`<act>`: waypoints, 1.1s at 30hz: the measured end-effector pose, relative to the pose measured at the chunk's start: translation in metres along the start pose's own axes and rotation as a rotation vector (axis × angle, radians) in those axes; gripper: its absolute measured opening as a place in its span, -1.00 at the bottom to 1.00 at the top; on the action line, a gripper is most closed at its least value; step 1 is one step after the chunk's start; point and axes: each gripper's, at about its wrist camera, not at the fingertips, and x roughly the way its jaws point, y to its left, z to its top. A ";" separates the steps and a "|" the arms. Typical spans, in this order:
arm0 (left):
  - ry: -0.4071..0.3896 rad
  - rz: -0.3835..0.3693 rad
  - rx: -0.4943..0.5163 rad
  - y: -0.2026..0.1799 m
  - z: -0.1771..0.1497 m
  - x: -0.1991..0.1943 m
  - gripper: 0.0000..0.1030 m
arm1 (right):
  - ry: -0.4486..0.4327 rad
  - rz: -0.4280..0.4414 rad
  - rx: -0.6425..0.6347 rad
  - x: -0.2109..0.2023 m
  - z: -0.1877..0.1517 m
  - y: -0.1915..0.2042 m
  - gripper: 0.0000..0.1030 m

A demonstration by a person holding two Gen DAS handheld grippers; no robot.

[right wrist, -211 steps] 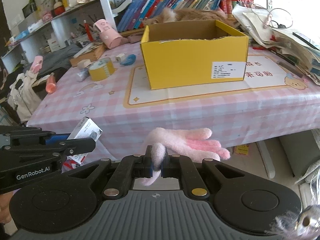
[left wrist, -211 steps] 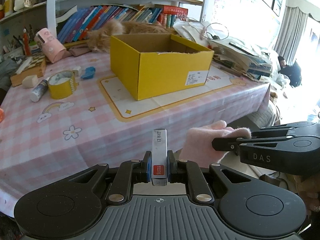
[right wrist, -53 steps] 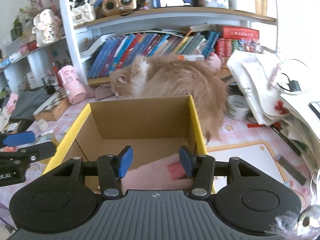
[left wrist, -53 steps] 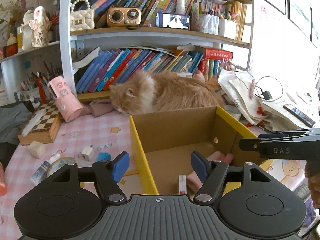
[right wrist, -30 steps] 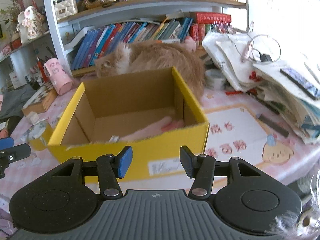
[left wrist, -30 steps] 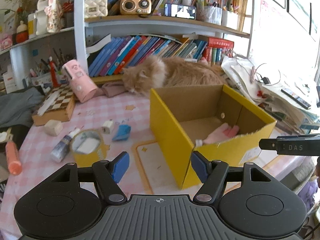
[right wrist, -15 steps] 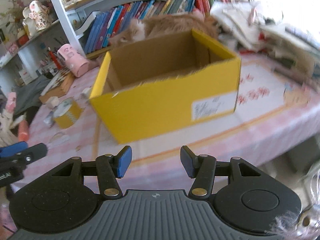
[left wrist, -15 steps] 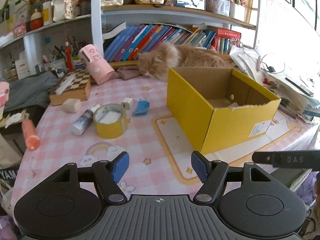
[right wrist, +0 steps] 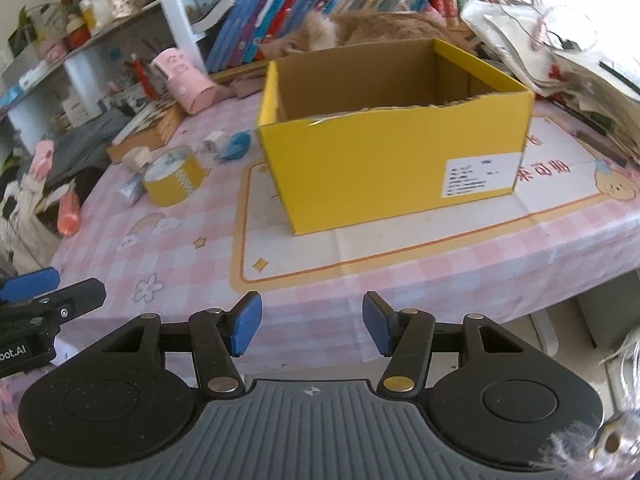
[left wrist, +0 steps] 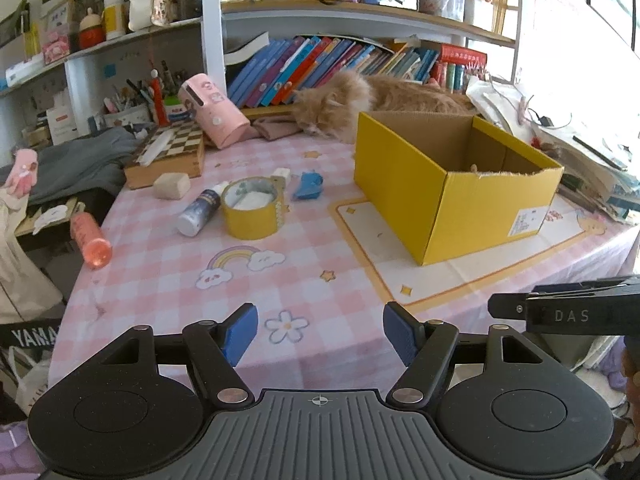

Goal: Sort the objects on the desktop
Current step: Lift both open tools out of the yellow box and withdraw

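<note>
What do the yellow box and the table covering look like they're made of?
The yellow box looks like cardboard: matte yellow outside, plain brown inside, with a ragged torn top edge. The table covering seems to be a printed cloth or vinyl sheet: pink check, cartoon prints, draping over the edge; which one is unclear.

box (left wrist: 452,200) on table (left wrist: 168,276), tape roll (left wrist: 253,210) left
</note>
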 end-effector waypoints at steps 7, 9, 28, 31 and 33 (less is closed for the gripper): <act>0.008 0.007 -0.007 0.010 -0.008 -0.004 0.43 | -0.003 0.023 -0.115 0.000 -0.009 0.029 0.05; 0.006 0.007 -0.015 0.012 -0.010 -0.005 0.49 | -0.004 0.030 -0.143 0.000 -0.011 0.037 0.07; 0.003 0.037 -0.097 0.040 -0.023 -0.013 0.57 | 0.018 0.079 -0.324 0.006 -0.015 0.081 0.13; 0.003 0.042 -0.105 0.042 -0.023 -0.014 0.58 | 0.027 0.084 -0.337 0.007 -0.014 0.084 0.13; 0.008 0.038 -0.109 0.043 -0.023 -0.013 0.60 | 0.031 0.086 -0.344 0.007 -0.015 0.086 0.13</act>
